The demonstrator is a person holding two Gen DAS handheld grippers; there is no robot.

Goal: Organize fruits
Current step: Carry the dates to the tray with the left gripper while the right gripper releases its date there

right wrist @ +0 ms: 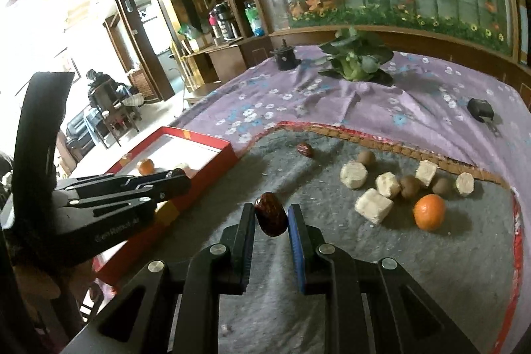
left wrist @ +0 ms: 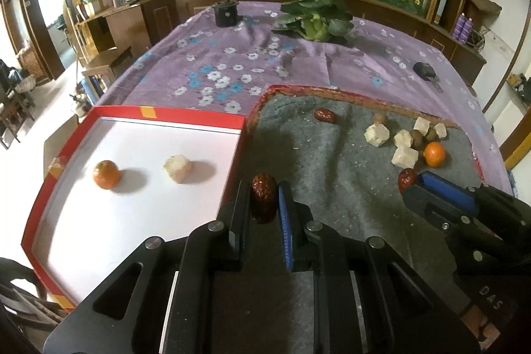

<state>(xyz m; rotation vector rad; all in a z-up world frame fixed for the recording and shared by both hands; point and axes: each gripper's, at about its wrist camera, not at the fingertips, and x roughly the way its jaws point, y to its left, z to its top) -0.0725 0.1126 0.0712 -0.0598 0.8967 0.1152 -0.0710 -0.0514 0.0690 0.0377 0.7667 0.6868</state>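
Observation:
My left gripper [left wrist: 264, 194] is shut on a red date [left wrist: 264, 199], held above the grey mat [left wrist: 332, 188] beside the red-rimmed white tray [left wrist: 139, 113]. The tray holds an orange [left wrist: 106, 174] and a pale cube [left wrist: 177, 168]. My right gripper [right wrist: 271, 213] is shut on another red date [right wrist: 271, 216] above the mat [right wrist: 332, 254]; it shows in the left wrist view [left wrist: 411, 181] at the right. On the mat lie a third date [right wrist: 304, 149], an orange [right wrist: 429, 211], several pale cubes [right wrist: 373, 205] and several brown round fruits [right wrist: 410, 185].
The table has a purple floral cloth [left wrist: 232, 68]. On it stand a leafy green plant [left wrist: 315, 19], a black pot [left wrist: 225, 12] and a small black object [left wrist: 424, 70]. Wooden shelves and chairs stand to the left.

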